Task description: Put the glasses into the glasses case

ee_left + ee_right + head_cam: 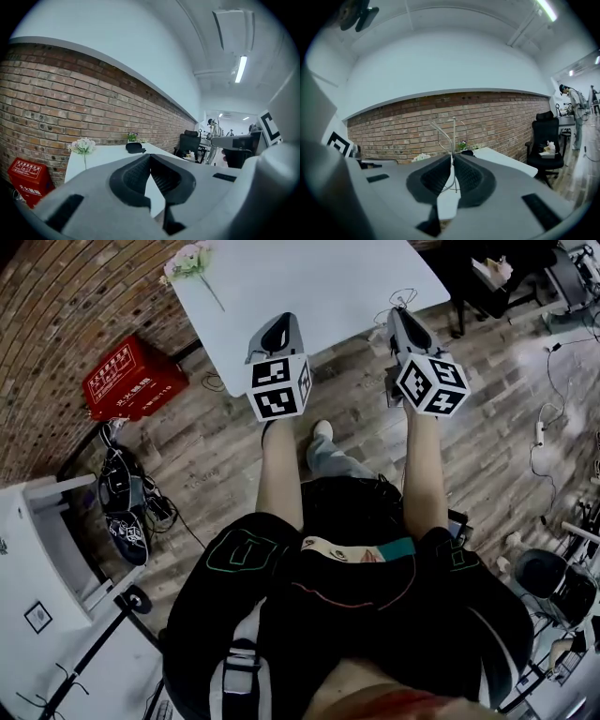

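My right gripper [401, 315] is shut on a pair of thin wire-framed glasses [401, 298], which stick out past its tips over the near edge of the white table [319, 277]. In the right gripper view the glasses [452, 133] rise from between the closed pads of that gripper [453, 157]. My left gripper [278, 330] hangs beside it at the table's edge, shut [150, 157] with nothing in it. The dark glasses case [134, 147] lies far back on the table near the brick wall. The head view does not show the case.
White flowers [190, 261] lie on the table's left part, and a small potted plant [132, 137] stands behind the case. A red box [131, 378] sits on the wooden floor by the brick wall. A black office chair [547, 140] stands to the right.
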`<state>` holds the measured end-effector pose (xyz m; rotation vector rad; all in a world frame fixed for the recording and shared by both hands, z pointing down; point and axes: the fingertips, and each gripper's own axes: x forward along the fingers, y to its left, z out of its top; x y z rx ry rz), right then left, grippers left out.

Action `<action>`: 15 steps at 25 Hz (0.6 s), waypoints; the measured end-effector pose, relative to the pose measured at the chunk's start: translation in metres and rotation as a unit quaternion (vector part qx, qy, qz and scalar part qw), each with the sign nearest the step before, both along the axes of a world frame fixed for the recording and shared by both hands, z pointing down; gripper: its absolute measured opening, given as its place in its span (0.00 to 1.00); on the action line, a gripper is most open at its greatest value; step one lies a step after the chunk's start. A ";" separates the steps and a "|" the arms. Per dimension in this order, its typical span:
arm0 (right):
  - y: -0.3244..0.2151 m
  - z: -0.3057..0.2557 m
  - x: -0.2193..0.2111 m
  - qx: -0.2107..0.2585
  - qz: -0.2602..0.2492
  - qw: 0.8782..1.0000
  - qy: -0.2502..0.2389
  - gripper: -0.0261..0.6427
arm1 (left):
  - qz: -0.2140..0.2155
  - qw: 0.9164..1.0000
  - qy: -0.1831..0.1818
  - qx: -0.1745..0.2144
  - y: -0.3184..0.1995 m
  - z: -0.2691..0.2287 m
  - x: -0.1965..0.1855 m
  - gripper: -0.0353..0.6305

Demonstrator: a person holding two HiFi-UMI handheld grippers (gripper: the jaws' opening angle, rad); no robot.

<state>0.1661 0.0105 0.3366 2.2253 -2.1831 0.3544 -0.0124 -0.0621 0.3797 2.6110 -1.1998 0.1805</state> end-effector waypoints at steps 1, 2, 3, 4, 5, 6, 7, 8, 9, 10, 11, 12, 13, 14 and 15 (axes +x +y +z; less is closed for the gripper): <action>-0.008 0.001 0.006 -0.001 -0.001 1.000 0.000 0.08 | -0.001 1.000 -0.001 0.000 -0.006 0.001 0.005 0.05; -0.016 0.003 0.011 -0.003 -0.002 1.000 -0.001 0.08 | -0.002 1.000 -0.002 -0.001 -0.013 0.003 0.010 0.05; -0.026 0.005 0.016 -0.003 -0.003 1.000 -0.002 0.08 | -0.004 1.000 -0.003 -0.003 -0.020 0.005 0.014 0.05; -0.036 0.006 0.021 -0.003 -0.005 1.000 -0.004 0.08 | -0.005 1.000 -0.004 -0.004 -0.028 0.008 0.017 0.05; -0.046 0.008 0.024 -0.003 -0.007 1.000 -0.005 0.08 | -0.008 1.000 -0.005 -0.006 -0.036 0.010 0.020 0.05; -0.057 0.009 0.027 -0.004 -0.012 1.000 -0.006 0.08 | -0.013 1.000 -0.006 -0.008 -0.045 0.013 0.021 0.05; -0.066 0.011 0.028 -0.005 -0.017 1.000 -0.007 0.08 | -0.019 1.000 -0.006 -0.011 -0.052 0.015 0.022 0.05; -0.075 0.013 0.030 -0.005 -0.023 1.000 -0.008 0.08 | -0.025 1.000 -0.008 -0.013 -0.059 0.016 0.022 0.05; -0.082 0.013 0.031 -0.005 -0.027 1.000 -0.011 0.08 | -0.030 0.999 -0.010 -0.013 -0.065 0.016 0.023 0.05; -0.088 0.014 0.034 -0.004 -0.030 0.999 -0.014 0.08 | -0.033 0.999 -0.012 -0.013 -0.071 0.015 0.025 0.05; -0.092 0.013 0.037 -0.002 -0.031 0.999 -0.018 0.08 | -0.033 0.999 -0.016 -0.011 -0.075 0.013 0.029 0.05; -0.096 0.012 0.041 0.000 -0.031 0.999 -0.023 0.08 | -0.032 0.999 -0.020 -0.007 -0.079 0.010 0.033 0.05; -0.100 0.011 0.045 0.003 -0.031 0.999 -0.028 0.08 | -0.030 0.999 -0.024 -0.004 -0.081 0.006 0.037 0.05; -0.103 0.009 0.049 0.006 -0.030 0.999 -0.033 0.08 | -0.027 0.999 -0.029 0.000 -0.084 0.003 0.042 0.05; -0.106 0.008 0.052 0.008 -0.028 0.999 -0.037 0.08 | -0.024 0.999 -0.033 0.003 -0.086 0.000 0.046 0.05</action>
